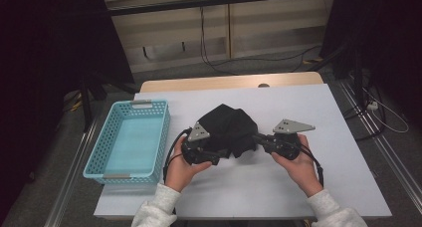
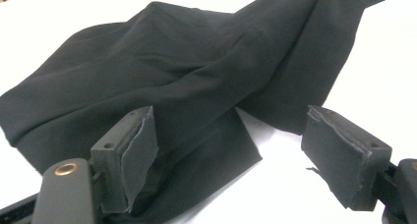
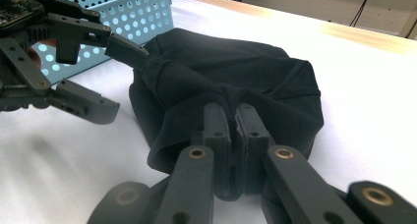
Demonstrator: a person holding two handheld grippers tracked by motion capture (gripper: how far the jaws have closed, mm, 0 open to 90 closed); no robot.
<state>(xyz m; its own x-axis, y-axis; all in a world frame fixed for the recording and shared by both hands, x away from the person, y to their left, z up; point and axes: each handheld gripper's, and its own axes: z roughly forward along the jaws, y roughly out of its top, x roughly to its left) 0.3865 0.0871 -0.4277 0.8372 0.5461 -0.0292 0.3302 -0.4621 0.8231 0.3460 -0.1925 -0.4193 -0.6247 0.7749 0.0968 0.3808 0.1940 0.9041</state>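
Observation:
A crumpled black cloth point(image 1: 230, 126) lies in a heap on the white table top point(image 1: 308, 107). My right gripper point(image 1: 257, 138) is shut on the cloth's right edge; in the right gripper view its jaws point(image 3: 234, 117) pinch a fold of the cloth point(image 3: 236, 69). My left gripper point(image 1: 218, 156) stands open at the cloth's near left side. In the left gripper view its two padded jaws point(image 2: 241, 155) are spread wide over a flat corner of the cloth point(image 2: 196, 71), touching nothing. The left gripper point(image 3: 115, 79) also shows open in the right gripper view, upper jaw tip at the cloth.
A light blue perforated basket point(image 1: 165, 125) with nothing in it stands at the table's left edge, close to the left hand; its wall point(image 3: 128, 17) shows behind the left gripper. Bare table lies right of and in front of the cloth. Cables run on the floor beyond.

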